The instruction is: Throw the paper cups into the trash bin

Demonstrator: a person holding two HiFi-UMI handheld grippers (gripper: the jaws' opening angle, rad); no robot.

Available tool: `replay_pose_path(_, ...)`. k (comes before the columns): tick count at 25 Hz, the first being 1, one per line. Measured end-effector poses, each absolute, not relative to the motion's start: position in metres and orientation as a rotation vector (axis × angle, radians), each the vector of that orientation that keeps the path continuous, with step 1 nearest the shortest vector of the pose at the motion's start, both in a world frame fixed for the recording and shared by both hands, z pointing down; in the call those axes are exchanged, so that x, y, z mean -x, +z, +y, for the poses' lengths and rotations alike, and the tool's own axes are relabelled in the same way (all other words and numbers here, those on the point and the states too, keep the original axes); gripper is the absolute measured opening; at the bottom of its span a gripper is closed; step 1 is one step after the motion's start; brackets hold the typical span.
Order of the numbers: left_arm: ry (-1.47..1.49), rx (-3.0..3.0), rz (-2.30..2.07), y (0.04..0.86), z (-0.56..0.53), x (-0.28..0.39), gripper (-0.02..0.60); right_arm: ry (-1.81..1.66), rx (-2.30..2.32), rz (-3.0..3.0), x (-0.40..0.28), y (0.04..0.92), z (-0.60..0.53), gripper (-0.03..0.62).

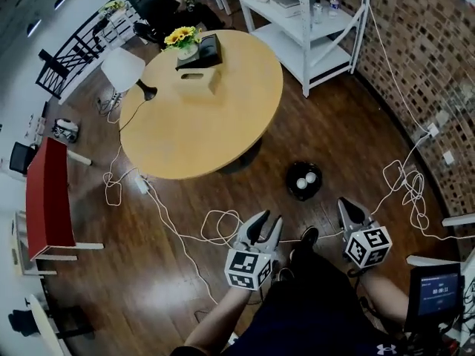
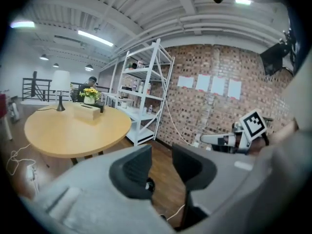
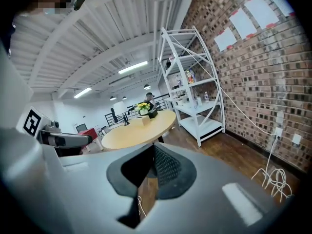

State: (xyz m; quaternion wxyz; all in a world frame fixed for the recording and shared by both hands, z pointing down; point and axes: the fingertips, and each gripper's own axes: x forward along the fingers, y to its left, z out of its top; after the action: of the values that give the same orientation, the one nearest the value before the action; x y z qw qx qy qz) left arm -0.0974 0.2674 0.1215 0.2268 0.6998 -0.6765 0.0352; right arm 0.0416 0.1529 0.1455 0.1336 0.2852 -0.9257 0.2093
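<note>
As we stood on the wooden floor [image 1: 148, 288] near the round table [image 1: 215, 124], our left gripper [image 1: 269, 219] hung released, its jaws apart with nothing between them, and our right gripper [image 1: 346, 205] was clenched, jaws together and empty. Two white paper cups [image 1: 302, 185] lay inside the black trash bin [image 1: 290, 188], which sat on the floor just ahead of both grippers, near the table's edge.

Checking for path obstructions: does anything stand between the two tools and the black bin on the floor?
Nothing solid does. Bare wood floor separates the left tool and right tool from the trash bin, where two paper cups already lie. Only a white cable loops on the floor beside the left tool.
</note>
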Motion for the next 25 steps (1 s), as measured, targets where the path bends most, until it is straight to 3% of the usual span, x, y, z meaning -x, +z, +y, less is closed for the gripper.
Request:
replay_pose_path(10, -0.024, -1.869, -1.867, 0.118, 0.400, 0.085, 0.123, 0.493, -0.803, -2.704, -0.065, 0.110, 0.272, 0.011)
replay_pose_path(25, -0.007, -1.973, -1.841, 0.064, 0.395, 0.034, 0.121, 0.465, -0.784, -2.786, -0.083, 0.062, 0.287, 0.011)
